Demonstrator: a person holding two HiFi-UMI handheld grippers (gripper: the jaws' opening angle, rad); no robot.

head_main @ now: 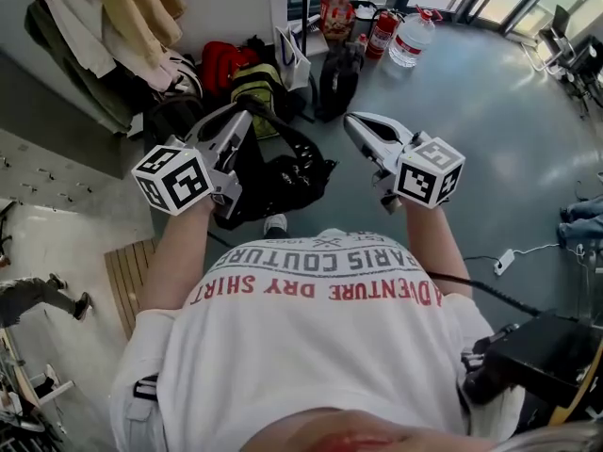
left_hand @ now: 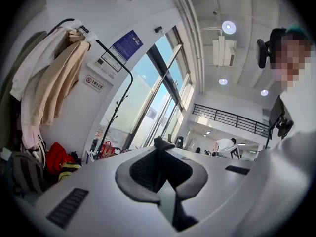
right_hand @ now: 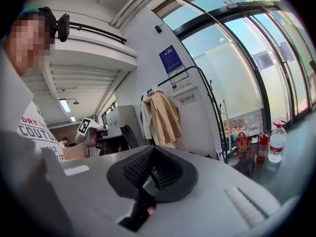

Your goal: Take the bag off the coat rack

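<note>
A black bag [head_main: 287,179] hangs in front of the person, its strap [head_main: 283,130] looping up to my left gripper [head_main: 247,111]. That gripper is shut, and a dark bit of strap [left_hand: 161,142] shows at its tips [left_hand: 160,146]. In the right gripper view the bag [right_hand: 129,135] hangs beside the left gripper. My right gripper [head_main: 350,121] is held level with it, about a hand's width to its right; its pads [right_hand: 136,166] meet with nothing between them. The coat rack [left_hand: 129,85] with beige and white coats [head_main: 113,17] stands to the left and beyond.
On the floor under the rack lie a red bag [head_main: 221,62], a yellow-green backpack [head_main: 254,83] and a black backpack [head_main: 337,78]. Further off stand a fire extinguisher [head_main: 382,34], a water bottle [head_main: 411,39] and a red tote [head_main: 336,12]. A power strip [head_main: 504,262] lies at the right.
</note>
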